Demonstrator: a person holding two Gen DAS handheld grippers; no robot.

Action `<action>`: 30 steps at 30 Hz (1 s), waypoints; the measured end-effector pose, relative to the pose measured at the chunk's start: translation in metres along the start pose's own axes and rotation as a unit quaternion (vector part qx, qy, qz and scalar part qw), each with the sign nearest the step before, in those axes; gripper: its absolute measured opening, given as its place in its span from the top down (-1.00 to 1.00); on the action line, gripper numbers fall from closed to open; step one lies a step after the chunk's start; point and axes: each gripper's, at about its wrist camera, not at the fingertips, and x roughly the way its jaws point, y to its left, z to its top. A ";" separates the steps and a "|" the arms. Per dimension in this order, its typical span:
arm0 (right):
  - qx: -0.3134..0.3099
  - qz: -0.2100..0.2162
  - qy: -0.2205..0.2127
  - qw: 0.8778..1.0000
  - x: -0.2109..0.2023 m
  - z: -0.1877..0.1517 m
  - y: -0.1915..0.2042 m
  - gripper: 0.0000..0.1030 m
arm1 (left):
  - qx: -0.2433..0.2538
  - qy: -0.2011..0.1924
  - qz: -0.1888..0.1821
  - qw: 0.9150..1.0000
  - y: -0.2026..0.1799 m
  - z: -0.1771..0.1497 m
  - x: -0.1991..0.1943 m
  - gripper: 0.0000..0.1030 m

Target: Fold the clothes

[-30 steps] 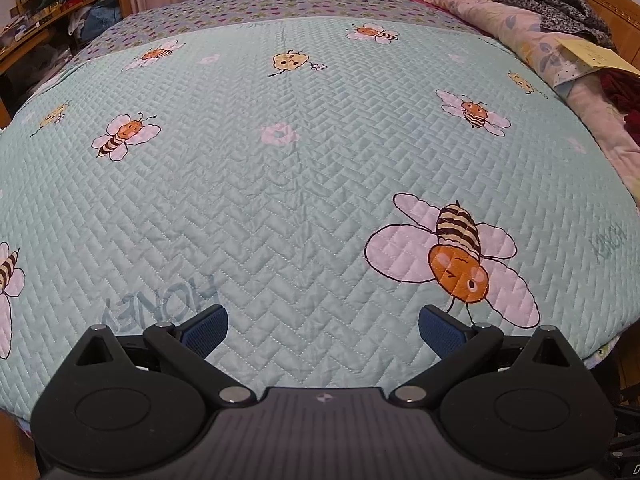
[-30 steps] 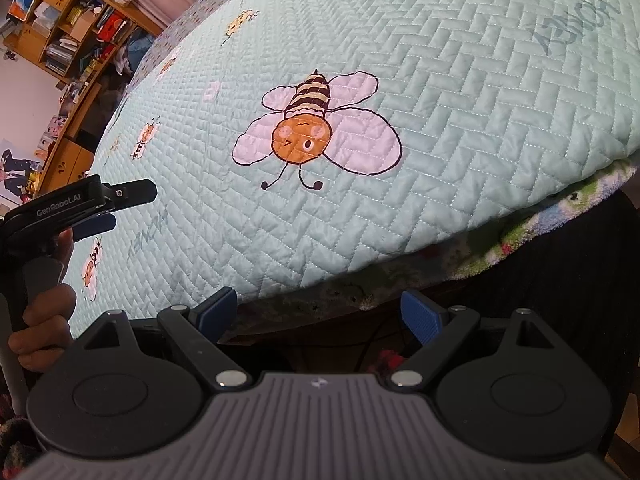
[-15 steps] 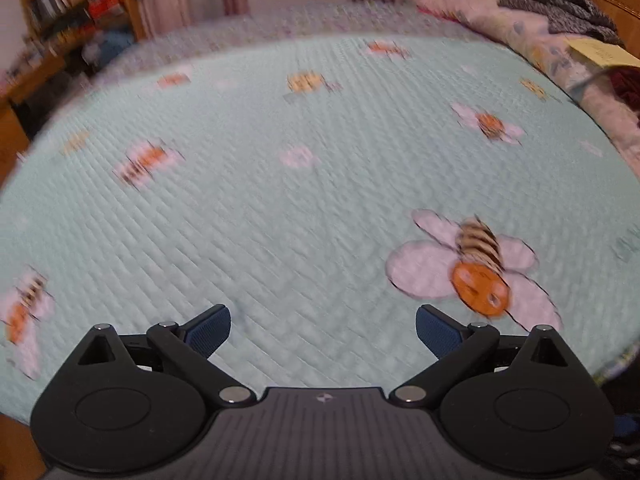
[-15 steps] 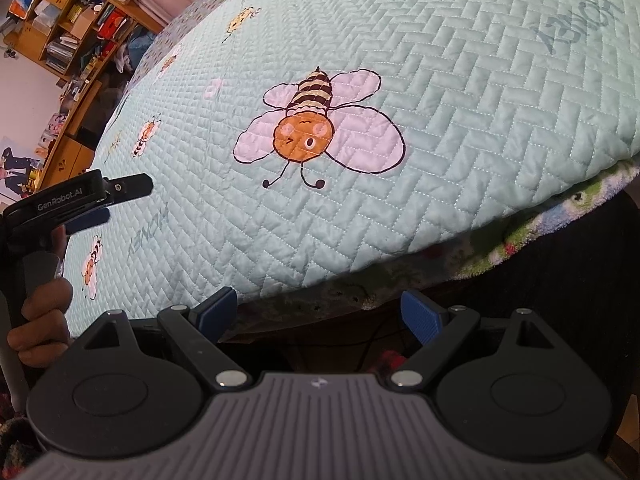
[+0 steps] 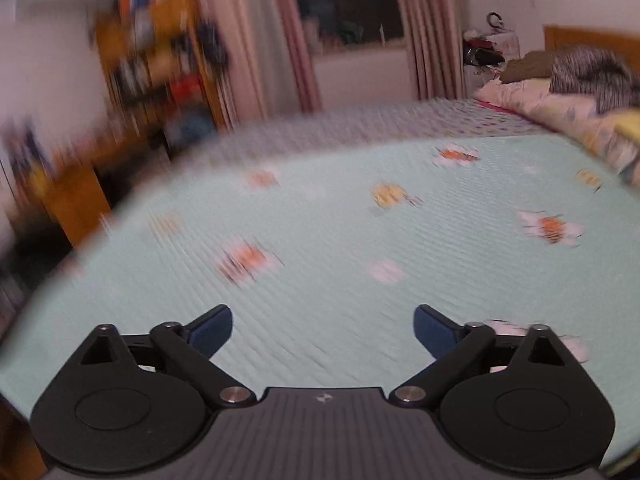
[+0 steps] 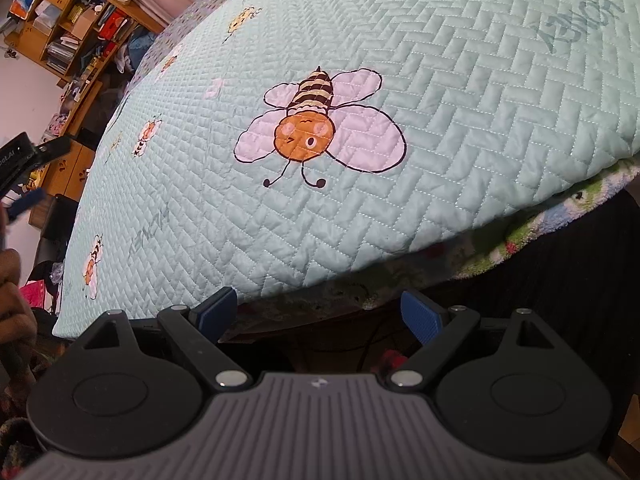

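Both the left gripper (image 5: 323,330) and right gripper (image 6: 318,312) have fingers spread apart, empty, above the bee-print quilt (image 6: 460,128); bookshelf (image 6: 68,28) at ten o'clock.

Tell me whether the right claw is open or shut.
Open. In the right wrist view the right claw has its blue fingertips far apart with nothing between them, over the near edge of the quilt.
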 end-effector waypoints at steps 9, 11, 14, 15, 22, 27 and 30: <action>-0.009 -0.002 0.001 1.000 0.000 -0.001 0.006 -0.74 | -0.022 0.080 -0.094 0.992 0.000 0.000 0.020 -0.96; -0.005 -0.003 0.001 1.000 0.000 -0.001 0.004 -0.74 | -0.021 0.094 -0.105 0.990 -0.002 -0.003 0.027 -0.96; -0.007 -0.003 0.004 1.000 0.001 0.000 0.005 -0.74 | -0.033 0.119 -0.138 0.983 0.001 -0.009 0.035 -0.97; -0.008 -0.003 0.005 1.000 0.002 0.000 0.005 -0.74 | -0.037 0.126 -0.147 0.980 0.002 -0.011 0.037 -0.96; -0.008 -0.005 0.010 1.000 0.004 0.001 0.006 -0.74 | -0.041 0.136 -0.150 0.978 0.003 -0.016 0.043 -0.95; -0.014 -0.007 0.014 1.000 0.006 0.002 0.009 -0.74 | -0.036 0.155 -0.155 0.975 0.001 -0.017 0.049 -0.95; -0.015 -0.008 0.017 1.000 0.007 0.003 0.010 -0.74 | -0.036 0.160 -0.157 0.974 0.002 -0.018 0.052 -0.95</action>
